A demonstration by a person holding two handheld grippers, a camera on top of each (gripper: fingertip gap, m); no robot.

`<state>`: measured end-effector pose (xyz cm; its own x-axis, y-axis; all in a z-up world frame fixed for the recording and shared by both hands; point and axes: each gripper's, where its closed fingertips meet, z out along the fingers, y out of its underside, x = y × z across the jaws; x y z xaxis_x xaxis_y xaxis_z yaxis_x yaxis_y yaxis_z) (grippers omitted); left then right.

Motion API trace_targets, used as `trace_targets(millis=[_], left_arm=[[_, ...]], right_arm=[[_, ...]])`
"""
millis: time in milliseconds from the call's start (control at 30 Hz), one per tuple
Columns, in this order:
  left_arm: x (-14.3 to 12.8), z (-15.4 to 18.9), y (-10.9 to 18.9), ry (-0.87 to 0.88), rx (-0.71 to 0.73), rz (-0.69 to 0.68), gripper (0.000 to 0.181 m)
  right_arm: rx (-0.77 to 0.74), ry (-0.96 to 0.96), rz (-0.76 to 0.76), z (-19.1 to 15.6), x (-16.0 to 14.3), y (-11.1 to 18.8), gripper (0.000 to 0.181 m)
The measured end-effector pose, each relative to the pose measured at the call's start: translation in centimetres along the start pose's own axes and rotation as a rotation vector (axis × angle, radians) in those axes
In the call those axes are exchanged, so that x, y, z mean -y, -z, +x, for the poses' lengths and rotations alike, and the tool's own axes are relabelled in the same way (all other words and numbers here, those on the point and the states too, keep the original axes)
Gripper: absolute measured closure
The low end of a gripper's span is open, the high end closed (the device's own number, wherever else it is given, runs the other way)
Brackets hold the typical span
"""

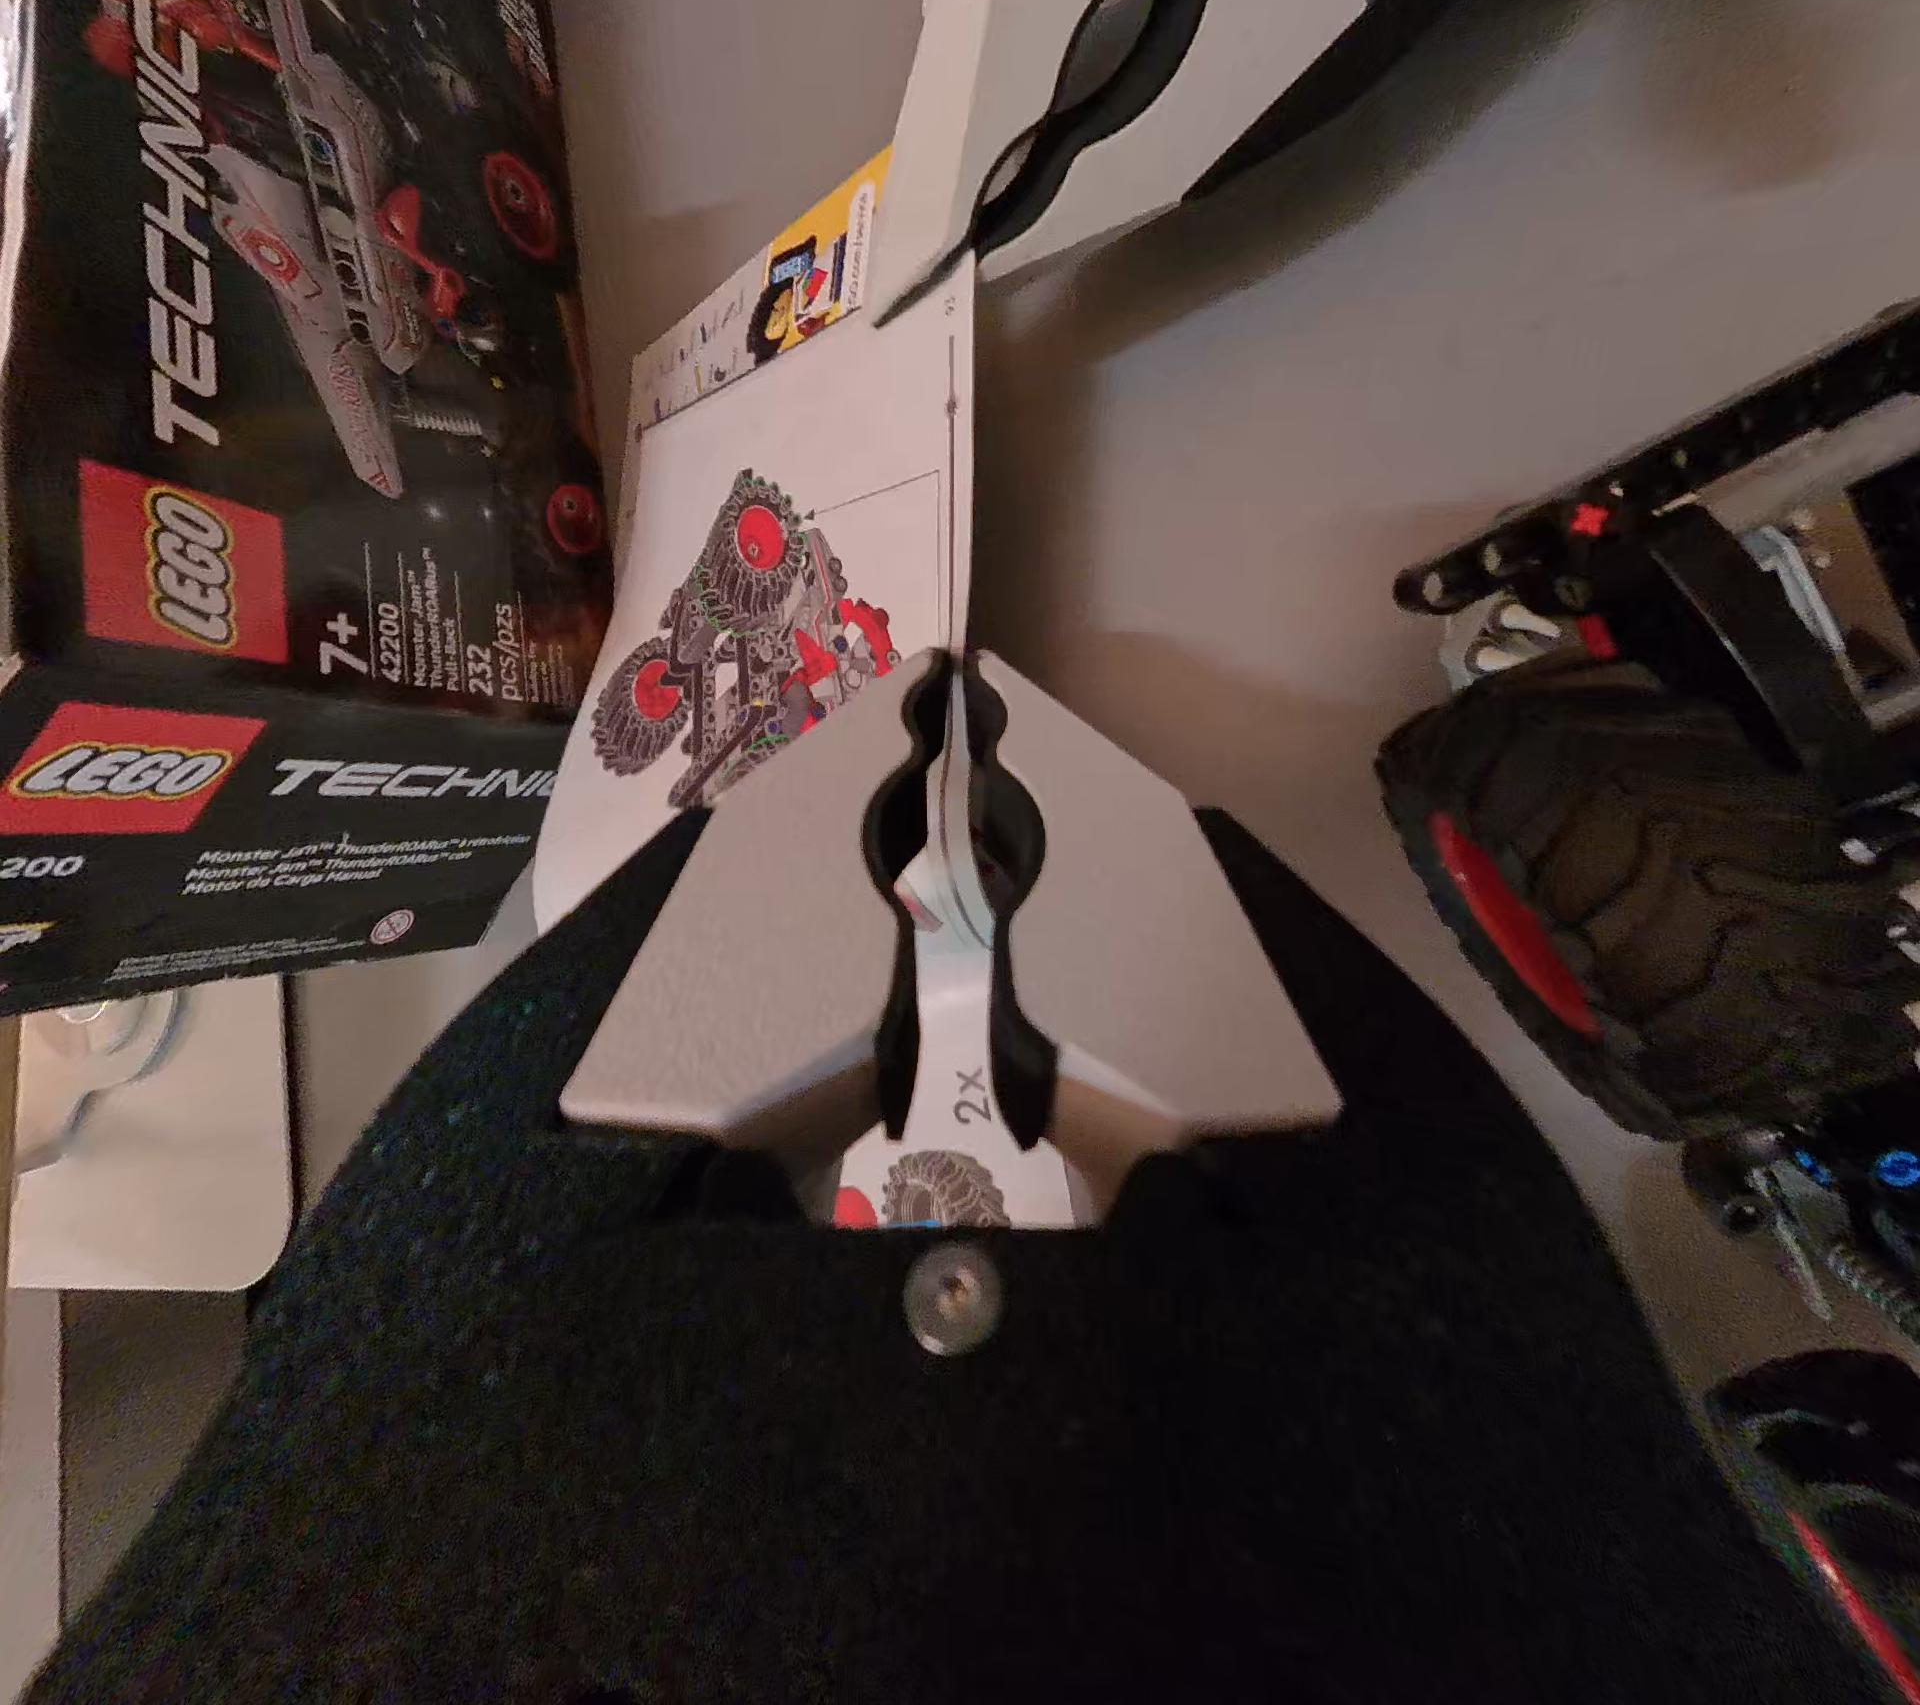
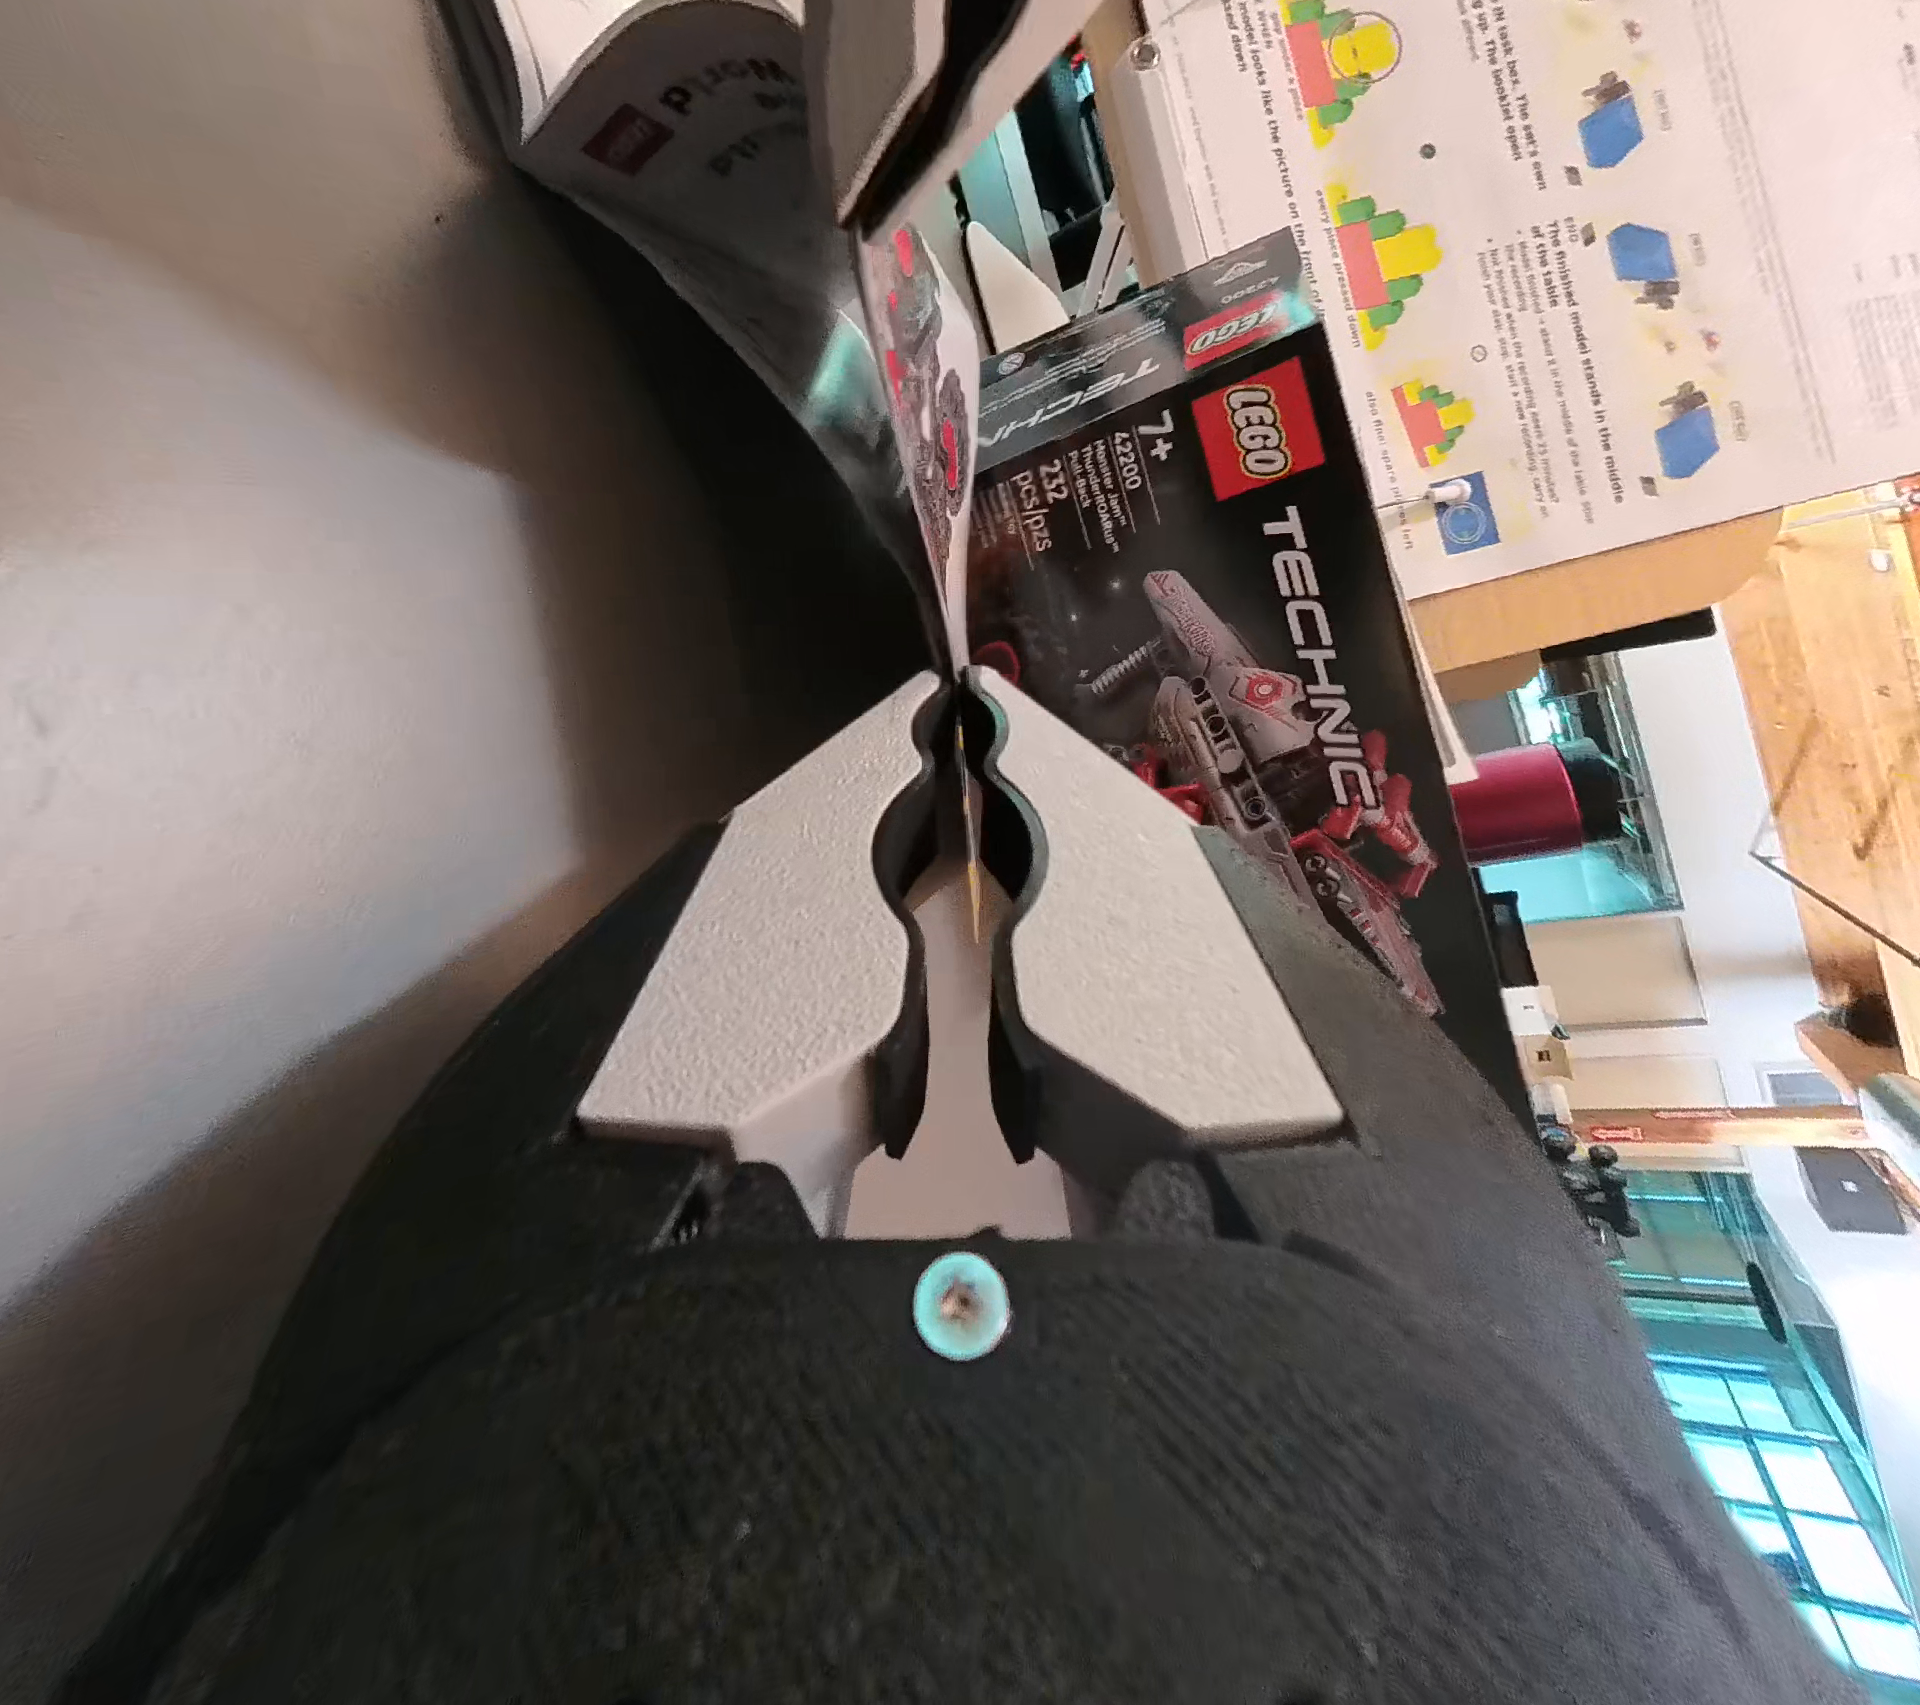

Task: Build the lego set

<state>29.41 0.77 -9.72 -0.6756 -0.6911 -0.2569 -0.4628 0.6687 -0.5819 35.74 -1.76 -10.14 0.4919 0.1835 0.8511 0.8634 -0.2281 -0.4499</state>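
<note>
White booklet page (image 1: 821, 429), truck diagram

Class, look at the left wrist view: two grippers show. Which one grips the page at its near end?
The left gripper, large in the foreground, pinches the page at its near end. The right gripper, farther off, holds the far end.

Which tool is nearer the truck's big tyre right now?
Left. The left tool, shut on the booklet page, has the tyre just to its right. The right tool pinches the same page farther up, beyond the tyre.
</note>
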Motion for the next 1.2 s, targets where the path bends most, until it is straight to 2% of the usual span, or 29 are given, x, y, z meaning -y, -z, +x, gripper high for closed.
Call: trace_targets(millis=[233,933,1200], left_arm=[[-0.4,0.1,0.2,-0.038,0.032,-0.048,0.181],[-0.6,-0.4,2.2,0.014,0.136,-0.002,0.181],[-1.3,-0.3,2.5,0.025,0.165,-0.024,0.181]], right_arm=[[-0.019,0.0,0.027,0.2,0.6,0.0,0.181],[-0.032,-0.016,0.059,0.4,1.2,0.0,0.181],[-0.045,-0.005,0.04,0.6,0.8,0.0,0.181]])
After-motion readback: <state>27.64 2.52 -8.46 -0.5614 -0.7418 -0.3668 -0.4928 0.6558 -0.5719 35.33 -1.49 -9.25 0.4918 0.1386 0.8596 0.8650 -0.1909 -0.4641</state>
